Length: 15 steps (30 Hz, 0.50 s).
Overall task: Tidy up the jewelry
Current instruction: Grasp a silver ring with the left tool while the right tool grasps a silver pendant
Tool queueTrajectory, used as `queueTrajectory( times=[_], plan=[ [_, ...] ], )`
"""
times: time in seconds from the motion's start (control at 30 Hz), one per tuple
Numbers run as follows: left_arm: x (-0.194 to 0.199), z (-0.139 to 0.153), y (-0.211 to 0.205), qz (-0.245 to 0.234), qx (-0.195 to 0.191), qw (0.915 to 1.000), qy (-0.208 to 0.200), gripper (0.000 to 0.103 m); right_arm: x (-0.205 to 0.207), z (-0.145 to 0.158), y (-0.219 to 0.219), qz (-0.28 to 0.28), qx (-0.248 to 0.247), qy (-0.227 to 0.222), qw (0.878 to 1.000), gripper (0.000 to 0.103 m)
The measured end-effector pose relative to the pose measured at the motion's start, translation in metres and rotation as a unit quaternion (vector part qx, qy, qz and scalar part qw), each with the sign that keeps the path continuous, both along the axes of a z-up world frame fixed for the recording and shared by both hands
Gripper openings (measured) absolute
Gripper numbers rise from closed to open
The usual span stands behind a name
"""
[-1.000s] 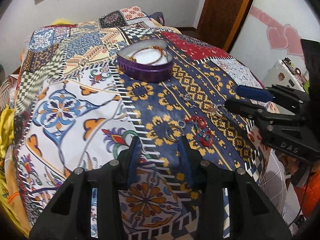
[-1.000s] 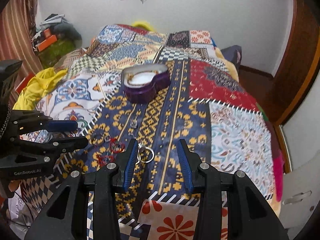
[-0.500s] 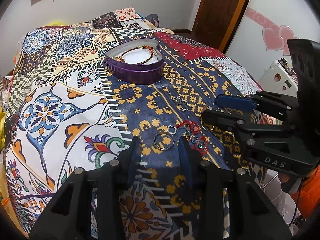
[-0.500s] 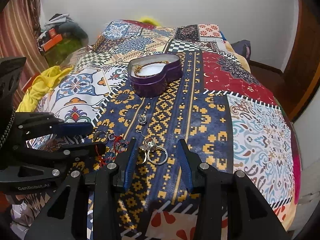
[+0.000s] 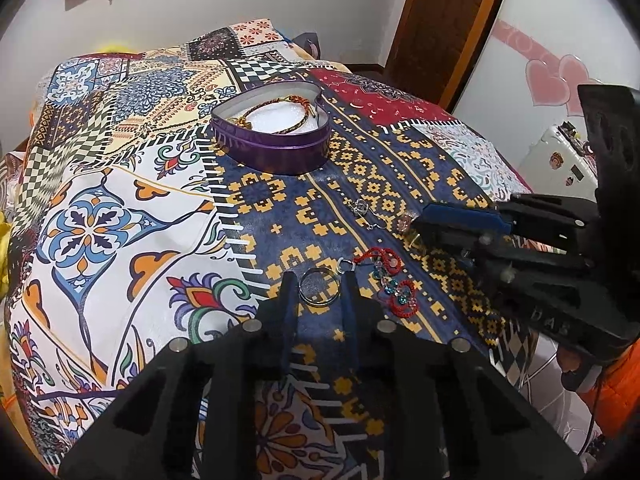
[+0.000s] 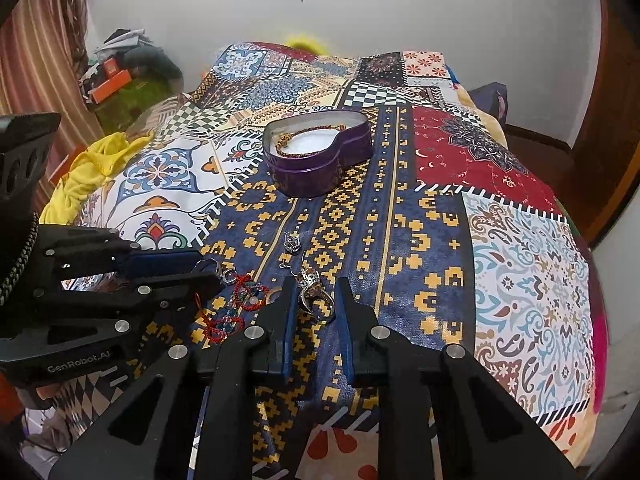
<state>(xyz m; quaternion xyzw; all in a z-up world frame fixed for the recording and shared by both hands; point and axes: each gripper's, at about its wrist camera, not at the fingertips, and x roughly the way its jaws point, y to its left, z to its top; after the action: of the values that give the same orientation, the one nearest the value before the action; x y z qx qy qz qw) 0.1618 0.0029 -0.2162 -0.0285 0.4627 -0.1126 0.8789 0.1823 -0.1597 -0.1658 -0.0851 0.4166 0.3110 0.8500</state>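
A purple heart-shaped tin (image 5: 272, 136) (image 6: 318, 156) sits on the patterned bedspread with a braided bracelet (image 5: 280, 116) inside. My left gripper (image 5: 318, 284) is open, its fingers either side of a silver ring (image 5: 319, 288). Red beaded jewelry (image 5: 394, 284) (image 6: 232, 304) lies just right of it. My right gripper (image 6: 314, 296) is open, its fingers around a cluster of silver rings (image 6: 314, 294). A small silver charm on a chain (image 5: 362, 210) (image 6: 292, 244) lies between the tin and the grippers. Each gripper shows in the other's view, the left (image 6: 160, 268) and the right (image 5: 460, 220).
The patchwork bedspread (image 6: 520, 260) covers the bed and drops off at the near and right edges. Yellow cloth (image 6: 92, 168) lies at the left side. A wooden door (image 5: 444, 20) and a white cabinet (image 5: 568, 160) stand to the right.
Both grippers have moved forward and down toward the bedspread. The left now has the silver ring between its fingers, the right the ring cluster. Both stay open.
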Motion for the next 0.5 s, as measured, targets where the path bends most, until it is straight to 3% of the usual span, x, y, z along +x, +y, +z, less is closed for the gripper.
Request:
queueTrajectory(
  times=[0.37,0.4,0.5],
  plan=[
    [-0.009,0.011,0.005,0.01,0.001,0.9999,-0.014,0.021,0.001,0.016,-0.006,-0.017,0.002,-0.019,1.0,0.008],
    [-0.01,0.011,0.006,0.01,0.0,0.9998,-0.015,0.021,0.004,0.016,-0.006,-0.019,0.002,-0.01,1.0,0.01],
    [-0.01,0.012,0.008,0.012,-0.001,0.9998,-0.015,0.021,0.006,0.014,-0.004,-0.024,0.002,-0.005,1.0,0.03]
  ],
)
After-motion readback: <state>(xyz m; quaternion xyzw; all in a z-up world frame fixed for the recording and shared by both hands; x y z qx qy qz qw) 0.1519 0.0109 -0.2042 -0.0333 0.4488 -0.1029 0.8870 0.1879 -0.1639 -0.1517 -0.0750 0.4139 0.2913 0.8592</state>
